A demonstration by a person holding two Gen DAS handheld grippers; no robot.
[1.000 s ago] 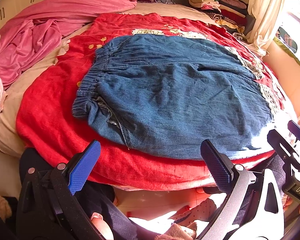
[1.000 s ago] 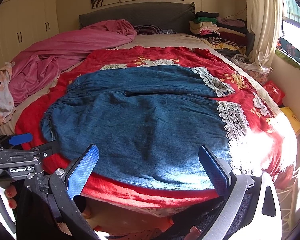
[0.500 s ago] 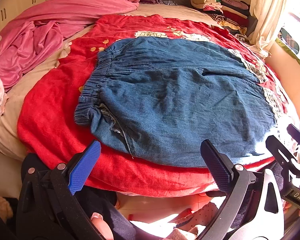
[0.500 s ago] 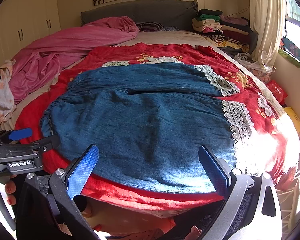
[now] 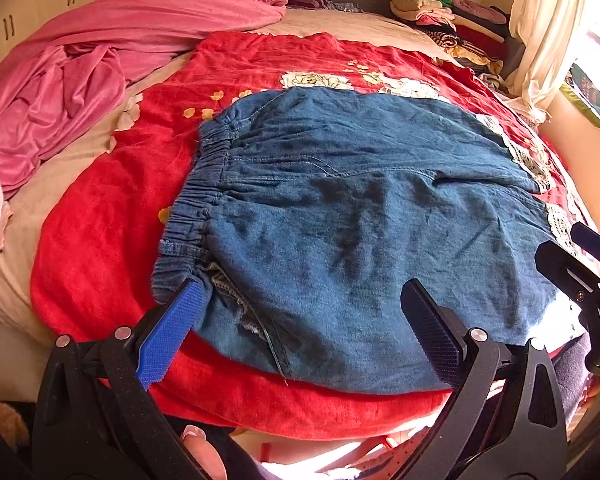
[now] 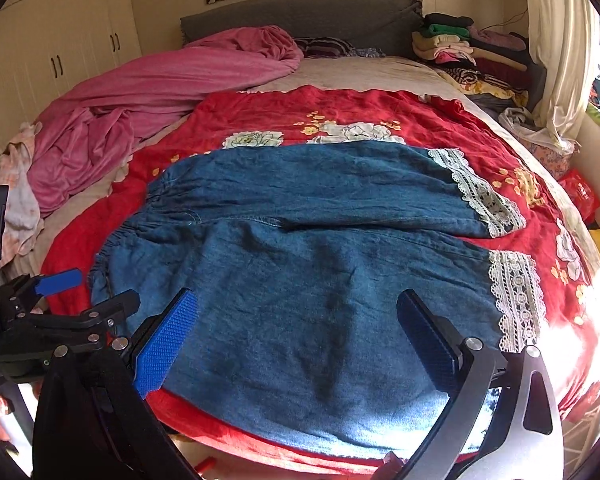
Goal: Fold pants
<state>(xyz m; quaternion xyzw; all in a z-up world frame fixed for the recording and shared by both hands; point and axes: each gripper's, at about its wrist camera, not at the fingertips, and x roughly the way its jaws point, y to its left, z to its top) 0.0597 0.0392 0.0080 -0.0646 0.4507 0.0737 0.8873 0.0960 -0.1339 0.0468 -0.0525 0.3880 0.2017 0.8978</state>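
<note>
Blue denim pants (image 5: pixel 340 220) lie flat on a red floral blanket (image 5: pixel 100 220) on the bed, elastic waistband (image 5: pixel 196 208) at the left, white lace cuffs (image 6: pixel 512 300) at the right. In the right wrist view the pants (image 6: pixel 300 280) show both legs spread side by side. My left gripper (image 5: pixel 300 332) is open and empty, hovering over the near waist corner. My right gripper (image 6: pixel 296 336) is open and empty, over the near leg. The left gripper also shows in the right wrist view (image 6: pixel 60 300), and the right gripper in the left wrist view (image 5: pixel 580 272).
A crumpled pink blanket (image 6: pixel 140 100) lies at the back left. A stack of folded clothes (image 6: pixel 460 48) sits at the back right by the grey headboard (image 6: pixel 300 16). A curtain (image 6: pixel 560 40) and window are at the right. Wardrobes (image 6: pixel 60 48) stand at the left.
Both grippers have moved forward and lower over the near edge of the pants. Both stay open. The pants have not moved.
</note>
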